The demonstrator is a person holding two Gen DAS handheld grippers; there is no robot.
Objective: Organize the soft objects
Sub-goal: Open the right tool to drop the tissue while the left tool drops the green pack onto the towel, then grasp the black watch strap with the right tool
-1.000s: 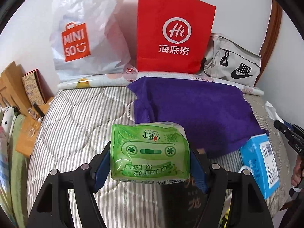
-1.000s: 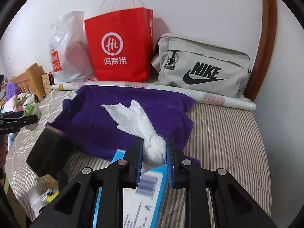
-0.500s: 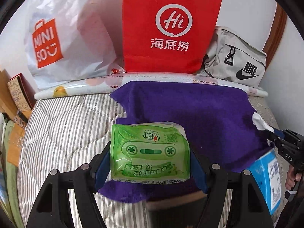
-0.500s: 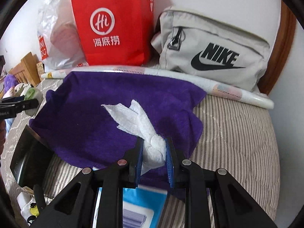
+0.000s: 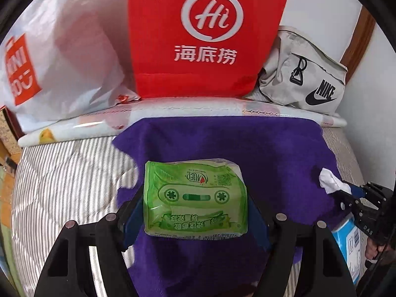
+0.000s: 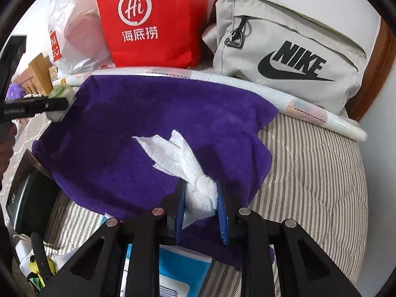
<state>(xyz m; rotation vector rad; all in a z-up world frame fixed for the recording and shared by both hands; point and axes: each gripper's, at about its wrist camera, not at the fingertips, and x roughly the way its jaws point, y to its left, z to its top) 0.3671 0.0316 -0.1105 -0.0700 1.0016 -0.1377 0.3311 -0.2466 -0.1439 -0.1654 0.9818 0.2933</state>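
Observation:
My left gripper (image 5: pixel 195 208) is shut on a green pack of tissues (image 5: pixel 195 201) and holds it above a purple towel (image 5: pixel 222 148) spread on the striped bed. My right gripper (image 6: pixel 200 198) is shut on a crumpled white tissue (image 6: pixel 183 158) over the near part of the same purple towel (image 6: pixel 148 123). In the left wrist view the right gripper (image 5: pixel 346 190) comes in from the right edge with the white tissue (image 5: pixel 329 182). In the right wrist view the left gripper (image 6: pixel 57 102) shows at the far left with the green pack.
A red paper bag (image 5: pixel 208 37), a white Miniso plastic bag (image 5: pixel 49 61) and a grey Nike pouch (image 6: pixel 284 57) stand along the wall behind a rolled sheet (image 5: pixel 173 113). A blue box (image 6: pixel 180 272) lies under my right gripper. A black object (image 6: pixel 27 198) lies at the left.
Both grippers have moved forward over the purple towel toward the bags, still holding the green pack and the white tissue. The blue box now lies further back beneath the right gripper.

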